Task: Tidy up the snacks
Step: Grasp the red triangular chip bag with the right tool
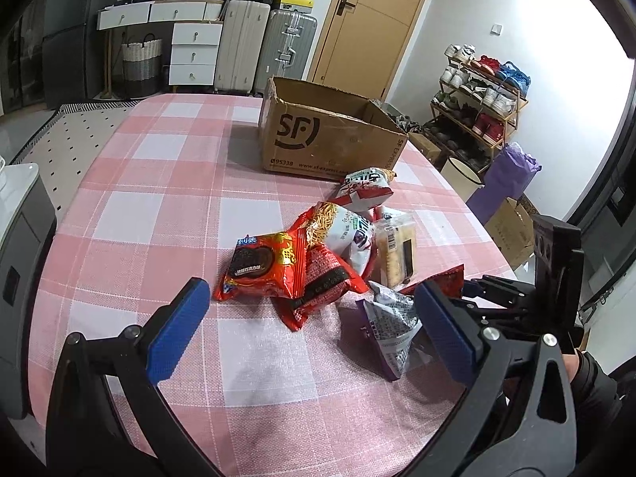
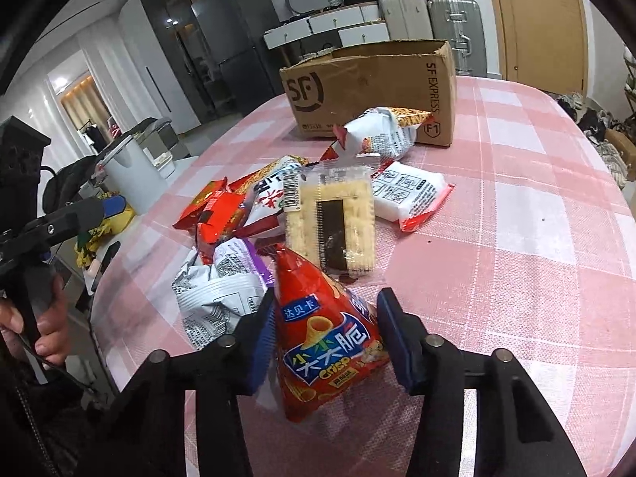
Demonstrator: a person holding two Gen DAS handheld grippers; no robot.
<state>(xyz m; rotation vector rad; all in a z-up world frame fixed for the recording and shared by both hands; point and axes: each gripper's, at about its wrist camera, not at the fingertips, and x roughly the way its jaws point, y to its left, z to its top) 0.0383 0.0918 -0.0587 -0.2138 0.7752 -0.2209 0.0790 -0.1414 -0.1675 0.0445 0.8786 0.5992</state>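
Observation:
A pile of snack packets lies on the pink checked table (image 1: 159, 198) in front of an open SF cardboard box (image 1: 330, 139) (image 2: 369, 87). My right gripper (image 2: 326, 302) is shut on a red cone-crisp bag (image 2: 330, 342) at the pile's near edge, a blue pad pressing each side. My left gripper (image 1: 310, 294) stands open just above the cloth. A red cookie packet (image 1: 258, 266) lies ahead of it, and a crumpled purple-grey packet (image 1: 391, 326) (image 2: 222, 290) sits by its right finger. A clear cracker pack (image 2: 330, 218) lies mid-pile.
A white-and-red bag (image 2: 381, 131) leans against the box, and a white packet (image 2: 409, 194) lies beside the crackers. A shoe rack (image 1: 477, 99) and cartons stand beyond the table's right edge. Suitcases (image 1: 266, 47) and white drawers line the far wall.

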